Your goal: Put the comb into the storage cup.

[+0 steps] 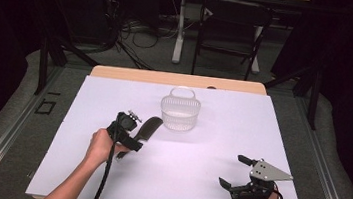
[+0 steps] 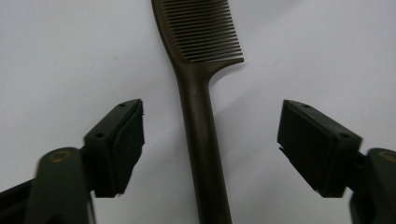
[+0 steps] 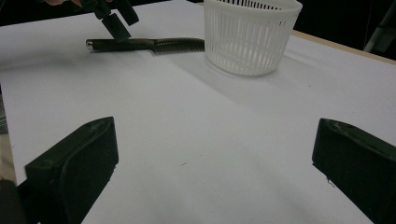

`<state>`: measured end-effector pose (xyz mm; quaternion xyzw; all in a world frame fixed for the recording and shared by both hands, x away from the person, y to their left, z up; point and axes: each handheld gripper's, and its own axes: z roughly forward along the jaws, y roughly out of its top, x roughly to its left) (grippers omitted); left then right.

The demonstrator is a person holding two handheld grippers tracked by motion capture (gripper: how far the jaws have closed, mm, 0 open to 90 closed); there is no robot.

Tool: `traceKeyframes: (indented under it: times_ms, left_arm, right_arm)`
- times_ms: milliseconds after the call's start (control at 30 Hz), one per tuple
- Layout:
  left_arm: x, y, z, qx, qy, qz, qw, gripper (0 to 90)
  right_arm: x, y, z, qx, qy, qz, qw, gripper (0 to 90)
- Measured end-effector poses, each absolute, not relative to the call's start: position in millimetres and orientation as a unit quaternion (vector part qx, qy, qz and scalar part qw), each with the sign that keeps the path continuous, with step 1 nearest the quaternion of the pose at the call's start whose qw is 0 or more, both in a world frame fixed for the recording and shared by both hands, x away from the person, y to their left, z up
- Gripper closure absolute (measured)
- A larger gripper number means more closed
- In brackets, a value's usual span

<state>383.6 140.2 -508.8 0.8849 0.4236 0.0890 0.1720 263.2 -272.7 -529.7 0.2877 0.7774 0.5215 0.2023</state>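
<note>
Presently the comb (image 2: 201, 140) lies flat on the table (image 1: 195, 182), handle between the spread left gripper (image 2: 210, 144), long axis toward twelve o'clock; right gripper (image 1: 236, 172) spread, idle.

The dark brown plastic comb (image 2: 201, 121) looks smooth with a dull sheen along its handle, and its fine teeth are moulded from the same plastic. The round white slotted plastic basket (image 3: 247, 37) has a thin, slightly translucent ribbed wall, while the bench's matt white sheet (image 3: 210, 140) looks smooth, like paper or card, over a pale wooden edge (image 1: 176, 79). The left claw (image 2: 210, 140) has matt black pads (image 2: 126, 144) of rubbery look on smooth black plastic arms.
</note>
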Motion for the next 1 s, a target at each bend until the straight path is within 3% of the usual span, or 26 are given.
traceKeyframes:
  times_ms: [533,1000]
  left_arm:
    - [398.0,129.9,-516.3,0.889,0.433,0.061,0.134,56.5]
    - [405.5,135.7,-524.0,0.879,0.452,0.054,0.141,65.2]
  right_arm:
    - [263.1,-272.9,-530.0,0.289,0.777,0.522,0.200,0.0]
    - [263.9,-272.1,-531.0,0.289,0.779,0.520,0.197,0.0]
